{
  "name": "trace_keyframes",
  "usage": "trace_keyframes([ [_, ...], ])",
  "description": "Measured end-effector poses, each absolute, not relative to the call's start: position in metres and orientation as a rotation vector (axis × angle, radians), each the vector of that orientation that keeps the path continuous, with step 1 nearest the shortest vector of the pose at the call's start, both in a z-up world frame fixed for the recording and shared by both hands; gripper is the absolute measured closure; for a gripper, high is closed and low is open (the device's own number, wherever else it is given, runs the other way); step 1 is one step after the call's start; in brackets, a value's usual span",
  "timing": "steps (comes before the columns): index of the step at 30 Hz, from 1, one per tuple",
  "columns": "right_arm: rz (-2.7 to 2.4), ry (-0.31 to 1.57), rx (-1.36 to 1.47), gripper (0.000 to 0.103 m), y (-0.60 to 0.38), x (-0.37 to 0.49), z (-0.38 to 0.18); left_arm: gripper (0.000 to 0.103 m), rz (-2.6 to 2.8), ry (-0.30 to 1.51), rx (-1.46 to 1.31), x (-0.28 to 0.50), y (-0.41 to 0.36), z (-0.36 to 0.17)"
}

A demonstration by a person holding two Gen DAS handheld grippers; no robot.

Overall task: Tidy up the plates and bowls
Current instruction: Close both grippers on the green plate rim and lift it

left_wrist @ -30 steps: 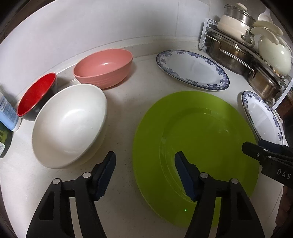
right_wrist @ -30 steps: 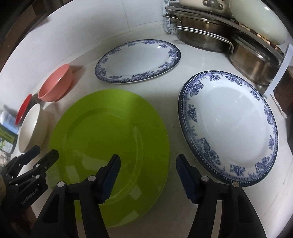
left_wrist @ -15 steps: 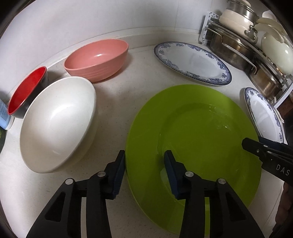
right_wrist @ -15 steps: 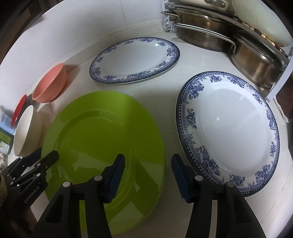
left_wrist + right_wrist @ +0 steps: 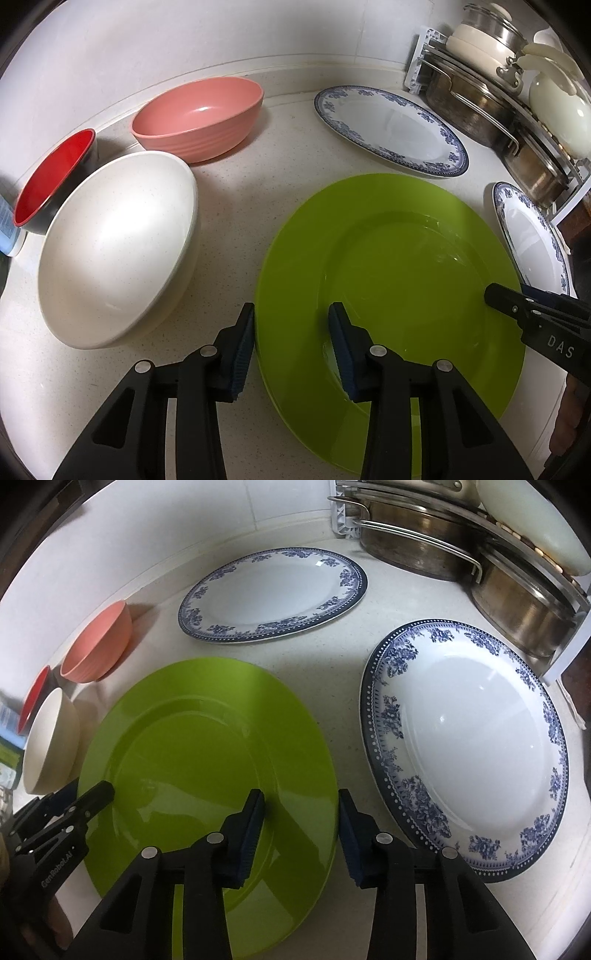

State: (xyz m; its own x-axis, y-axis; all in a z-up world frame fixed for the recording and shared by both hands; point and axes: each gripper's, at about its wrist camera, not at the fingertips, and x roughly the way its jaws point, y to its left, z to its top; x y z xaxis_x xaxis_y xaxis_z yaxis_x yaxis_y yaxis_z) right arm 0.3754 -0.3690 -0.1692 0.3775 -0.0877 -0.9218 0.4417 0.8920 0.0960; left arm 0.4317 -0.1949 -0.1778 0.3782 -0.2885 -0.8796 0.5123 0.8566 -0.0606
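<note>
A big green plate (image 5: 399, 266) lies flat on the counter, also in the right wrist view (image 5: 207, 746). My left gripper (image 5: 291, 347) is open and straddles the plate's left rim. My right gripper (image 5: 301, 834) is open and straddles its right rim. Two blue-and-white plates lie on the counter, one at the back (image 5: 273, 592) and one to the right (image 5: 469, 742). A white bowl (image 5: 114, 247), a pink bowl (image 5: 199, 114) and a red bowl (image 5: 51, 177) stand to the left.
A rack of steel pots and cream lids (image 5: 509, 103) stands at the back right against the wall, also in the right wrist view (image 5: 461, 542). A blue-labelled container (image 5: 9, 232) sits at the far left edge.
Both grippers have narrowed their jaws and moved in onto opposite rims of the green plate. The plate itself has not moved.
</note>
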Motion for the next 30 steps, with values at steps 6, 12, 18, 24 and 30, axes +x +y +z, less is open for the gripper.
trace_keyframes([
  [6, -0.348, 1.125, 0.328, 0.063, -0.365, 0.372, -0.165, 0.064, -0.52, 1.053, 0.23, 0.427, -0.192, -0.173],
  [12, -0.348, 1.115, 0.325, 0.063, -0.361, 0.365, -0.156, 0.064, -0.524, 1.03, 0.228, 0.418, -0.185, -0.161],
  [18, -0.346, 1.085, 0.321, 0.063, -0.352, 0.354, -0.139, 0.064, -0.517, 0.993, 0.211, 0.405, -0.171, -0.143],
  [24, -0.329, 1.046, 0.307, 0.063, -0.336, 0.338, -0.118, 0.064, -0.495, 0.948, 0.19, 0.389, -0.153, -0.123],
  [30, -0.299, 1.019, 0.289, 0.063, -0.32, 0.328, -0.102, 0.064, -0.459, 0.915, 0.17, 0.374, -0.129, -0.108],
])
